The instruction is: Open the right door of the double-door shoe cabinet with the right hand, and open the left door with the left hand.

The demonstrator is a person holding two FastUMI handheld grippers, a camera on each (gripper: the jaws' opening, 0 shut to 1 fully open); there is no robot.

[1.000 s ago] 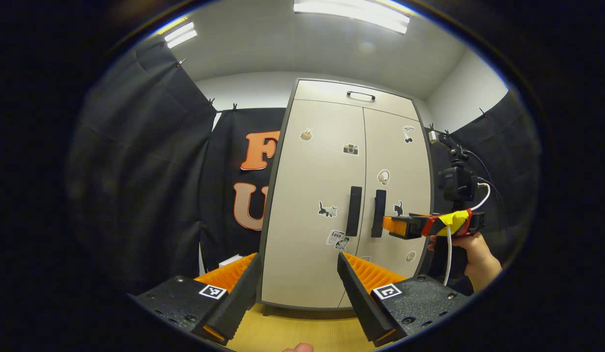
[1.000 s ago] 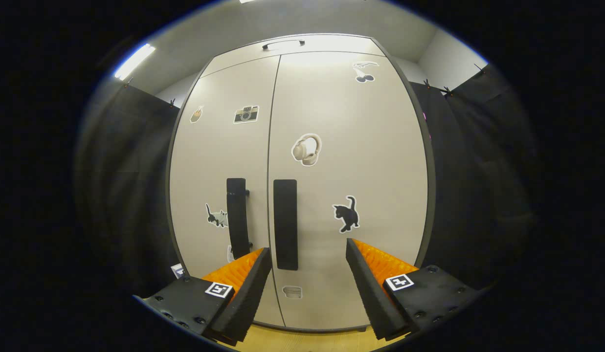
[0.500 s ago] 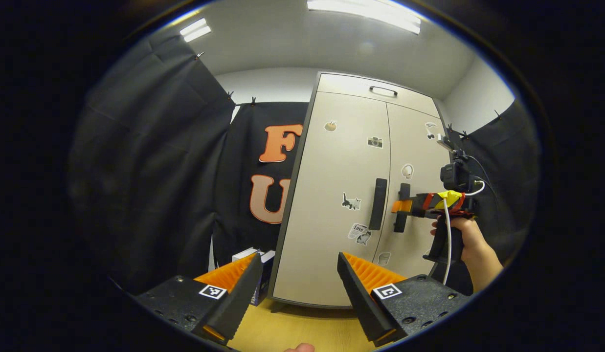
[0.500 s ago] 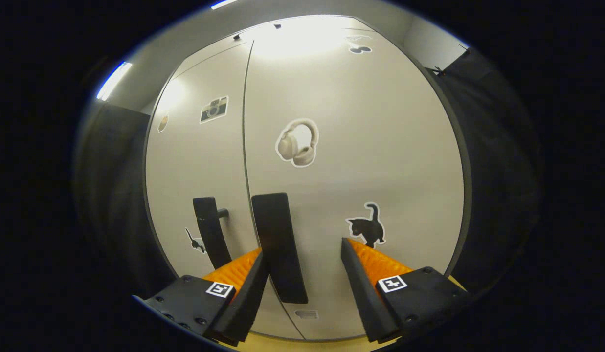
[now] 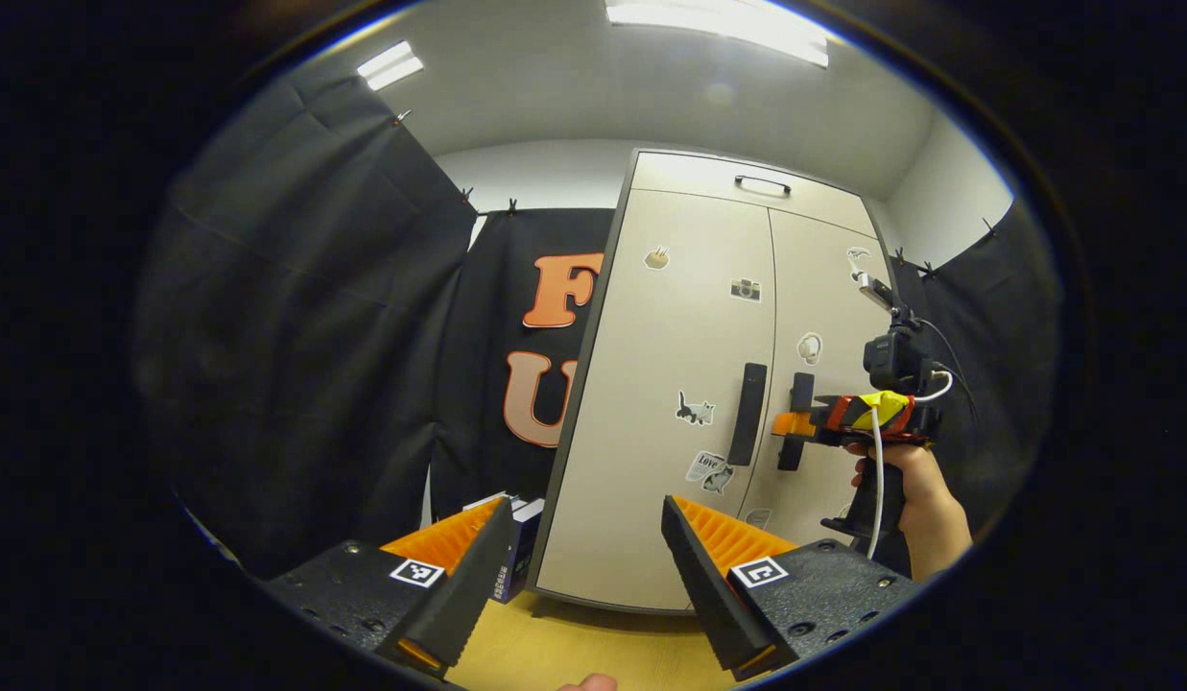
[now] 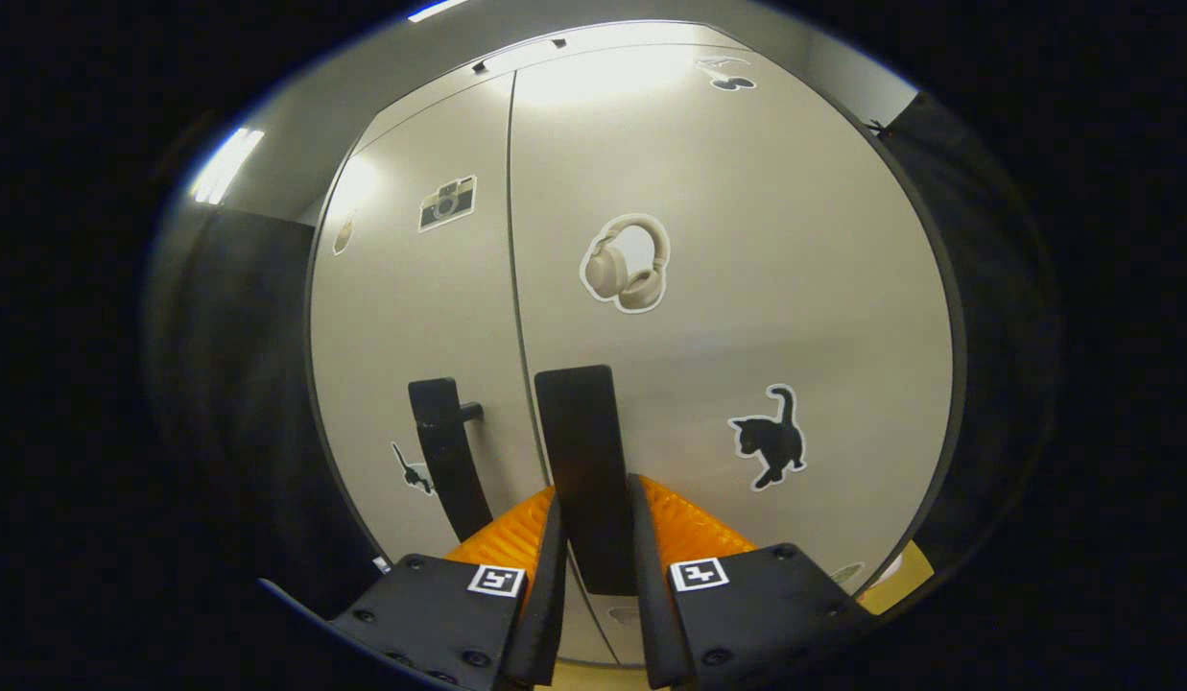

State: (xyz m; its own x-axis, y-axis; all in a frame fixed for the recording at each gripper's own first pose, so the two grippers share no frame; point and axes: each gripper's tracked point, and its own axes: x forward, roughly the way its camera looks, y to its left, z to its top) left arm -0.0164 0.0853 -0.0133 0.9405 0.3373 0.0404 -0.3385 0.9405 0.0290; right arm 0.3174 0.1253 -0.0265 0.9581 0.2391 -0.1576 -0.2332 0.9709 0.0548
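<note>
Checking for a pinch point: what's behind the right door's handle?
Behind the right handle only the closed right door shows; the right tool grips it. The handle's mounts are hidden.

Black cloth (image 5: 305, 317) hangs in loose folds along the left side of the booth, clipped at its top edge, and carries on across the far side, where a white wall (image 5: 545, 178) shows above it. More black cloth (image 5: 1006, 317) drapes the right side, below another stretch of white wall (image 5: 943, 182). The ceiling (image 5: 603, 86) is plain and pale, lit by a long light panel (image 5: 718, 21) far overhead and a smaller strip light (image 5: 390, 63) toward the left. The floor (image 5: 593, 648) is light yellow wood. Near the foot of the far cloth, on the floor, stand small boxes (image 5: 516, 542), white and dark blue.
</note>
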